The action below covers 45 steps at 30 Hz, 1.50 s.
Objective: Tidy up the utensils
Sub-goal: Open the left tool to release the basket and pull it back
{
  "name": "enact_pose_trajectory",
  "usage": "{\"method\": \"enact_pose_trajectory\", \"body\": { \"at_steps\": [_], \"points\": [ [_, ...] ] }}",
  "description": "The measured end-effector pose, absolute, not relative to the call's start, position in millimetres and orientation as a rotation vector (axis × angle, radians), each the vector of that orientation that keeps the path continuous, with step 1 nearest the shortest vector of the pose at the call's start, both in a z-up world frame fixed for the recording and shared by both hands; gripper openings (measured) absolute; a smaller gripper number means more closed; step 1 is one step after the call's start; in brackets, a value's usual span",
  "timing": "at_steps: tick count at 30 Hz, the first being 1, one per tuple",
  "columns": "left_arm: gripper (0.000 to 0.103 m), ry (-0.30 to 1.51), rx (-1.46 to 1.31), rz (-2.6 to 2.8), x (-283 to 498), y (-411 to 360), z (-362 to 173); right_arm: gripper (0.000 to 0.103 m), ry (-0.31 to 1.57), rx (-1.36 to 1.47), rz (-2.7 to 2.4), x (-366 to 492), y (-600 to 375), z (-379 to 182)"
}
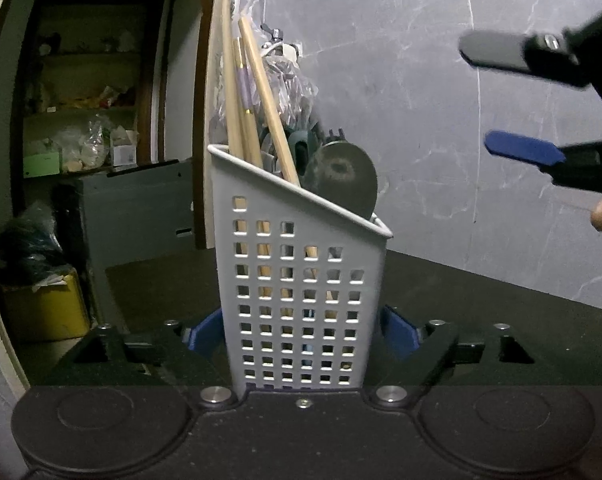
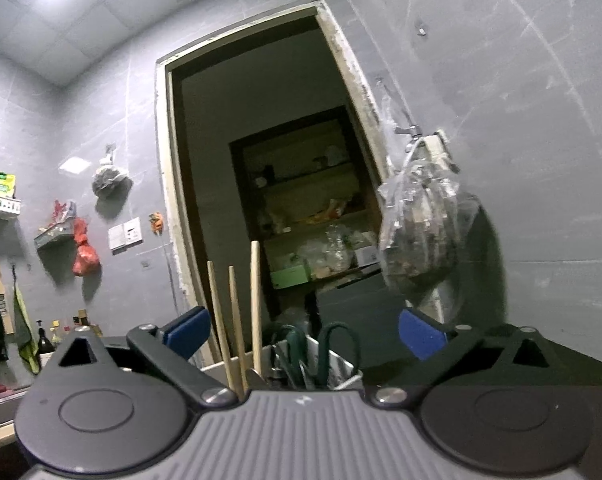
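Observation:
A white perforated utensil holder (image 1: 301,300) stands on the dark counter. It holds wooden chopsticks (image 1: 257,100), a round metal utensil (image 1: 343,176) and dark-handled scissors. My left gripper (image 1: 303,332) is shut on the holder's base, a blue pad on each side. My right gripper (image 1: 501,104) hangs open and empty in the air to the holder's upper right. In the right wrist view the right gripper (image 2: 305,336) is open above the holder (image 2: 341,364), with the chopsticks (image 2: 237,320) and scissor handles (image 2: 337,344) between its fingers.
A grey tiled wall rises behind the counter (image 1: 481,304). A doorway (image 2: 261,160) opens onto a storeroom with shelves. A plastic bag (image 2: 421,220) hangs from a wall tap. A yellow bin (image 1: 45,308) stands on the floor at left. Bottles (image 2: 53,336) stand at far left.

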<state>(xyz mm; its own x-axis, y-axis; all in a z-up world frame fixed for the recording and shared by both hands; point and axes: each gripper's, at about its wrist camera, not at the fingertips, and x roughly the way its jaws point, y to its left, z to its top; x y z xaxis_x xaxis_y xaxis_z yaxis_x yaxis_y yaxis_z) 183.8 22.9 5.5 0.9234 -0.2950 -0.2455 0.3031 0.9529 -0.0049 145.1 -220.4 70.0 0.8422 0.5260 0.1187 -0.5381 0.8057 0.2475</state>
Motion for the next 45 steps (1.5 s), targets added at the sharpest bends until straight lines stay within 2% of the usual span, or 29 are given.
{"method": "enact_pose_trajectory", "body": {
  "at_steps": [3,5,6,18,30,45],
  "points": [
    [0.09,0.231,0.027,-0.304,175,23,8,0.103,-0.038,0.273,0.525,134,-227,68],
    [0.101,0.22,0.023,-0.296,167,24,10,0.103,-0.028,0.275,0.503,126,-231,65],
    [0.102,0.204,0.017,-0.289,161,25,12,0.103,-0.022,0.277,0.493,122,-234,64],
    [0.102,0.155,-0.036,-0.266,87,35,28,0.103,0.076,0.261,0.367,63,-248,48],
    [0.102,0.204,-0.12,-0.171,12,53,27,0.103,0.171,0.224,0.298,-2,-247,29],
    [0.102,0.24,-0.093,-0.104,-39,50,19,0.103,0.223,0.194,0.224,-57,-244,10]
  ]
}}
